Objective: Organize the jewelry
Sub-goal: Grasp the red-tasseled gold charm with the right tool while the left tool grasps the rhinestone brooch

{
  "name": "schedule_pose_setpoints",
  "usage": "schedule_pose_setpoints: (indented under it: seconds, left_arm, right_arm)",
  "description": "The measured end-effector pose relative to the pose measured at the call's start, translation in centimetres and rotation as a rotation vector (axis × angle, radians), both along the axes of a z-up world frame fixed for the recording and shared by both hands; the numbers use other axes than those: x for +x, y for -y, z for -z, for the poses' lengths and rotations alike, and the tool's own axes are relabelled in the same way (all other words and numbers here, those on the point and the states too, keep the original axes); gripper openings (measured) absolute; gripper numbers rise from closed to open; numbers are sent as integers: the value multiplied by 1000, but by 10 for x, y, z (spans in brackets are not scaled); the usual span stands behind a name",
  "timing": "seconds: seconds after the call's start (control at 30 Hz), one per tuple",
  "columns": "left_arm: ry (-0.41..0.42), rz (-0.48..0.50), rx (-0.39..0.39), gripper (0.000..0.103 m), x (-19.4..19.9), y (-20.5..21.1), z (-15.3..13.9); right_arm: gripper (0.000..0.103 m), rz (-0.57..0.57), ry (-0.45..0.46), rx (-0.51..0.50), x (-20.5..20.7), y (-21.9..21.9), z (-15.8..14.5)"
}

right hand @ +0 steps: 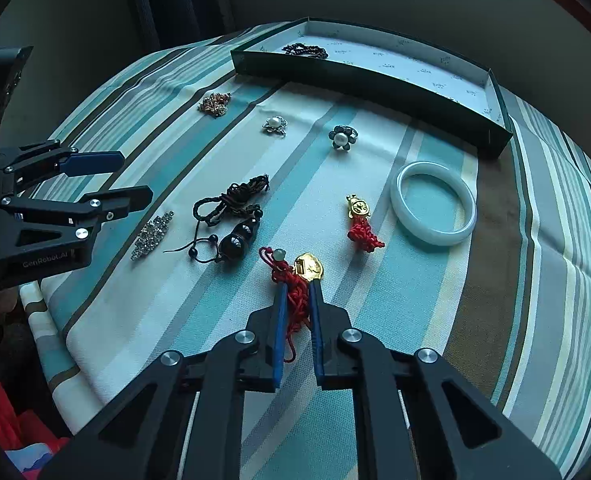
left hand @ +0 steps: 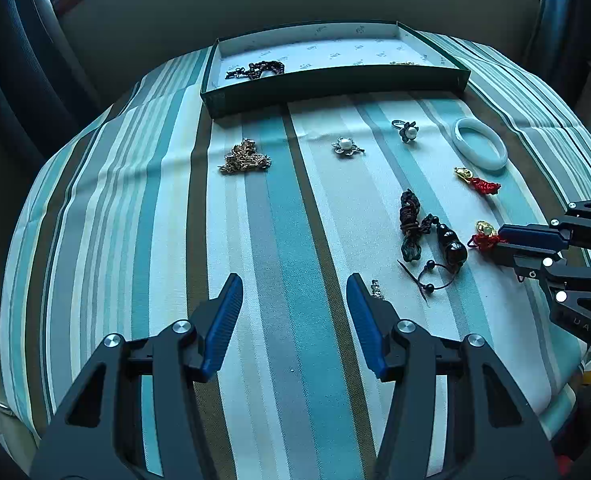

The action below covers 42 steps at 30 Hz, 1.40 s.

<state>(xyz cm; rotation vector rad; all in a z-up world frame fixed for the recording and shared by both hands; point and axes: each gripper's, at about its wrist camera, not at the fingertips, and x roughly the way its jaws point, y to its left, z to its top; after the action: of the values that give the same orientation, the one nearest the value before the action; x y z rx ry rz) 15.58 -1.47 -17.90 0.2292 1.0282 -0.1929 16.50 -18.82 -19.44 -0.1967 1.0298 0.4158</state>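
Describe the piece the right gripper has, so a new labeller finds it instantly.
Start at the green box at the far edge of the striped cloth and come to the near edge, by the right gripper. Pinched in it is a red knotted cord with a gold charm. Its free-lying lookalike sits beside the white bangle.
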Motion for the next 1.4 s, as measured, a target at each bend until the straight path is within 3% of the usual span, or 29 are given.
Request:
schedule_pose_setpoints:
  seconds: [0.8,0.9,0.97,1.23,1.4]
  left_arm:
    - [-45,84,6,54,-12,24,7]
    - [-59,88,13,51,-12,24,13]
    - [-72,93,13,43,-11,24,16]
    - [-66,141,19,42,-12,25,16]
    - [-78,182,-13,24,-13,28,16]
  right_arm:
    - [11,61,22,-26,-12,41,-4]
    - [11,61,19,-26,-12,42,-4]
    - [11,60,19,-26,-12,42,-3]
    - [11,60,20,-33,-13,41,-2]
    - [11,67,30,-45,-13,40,-2]
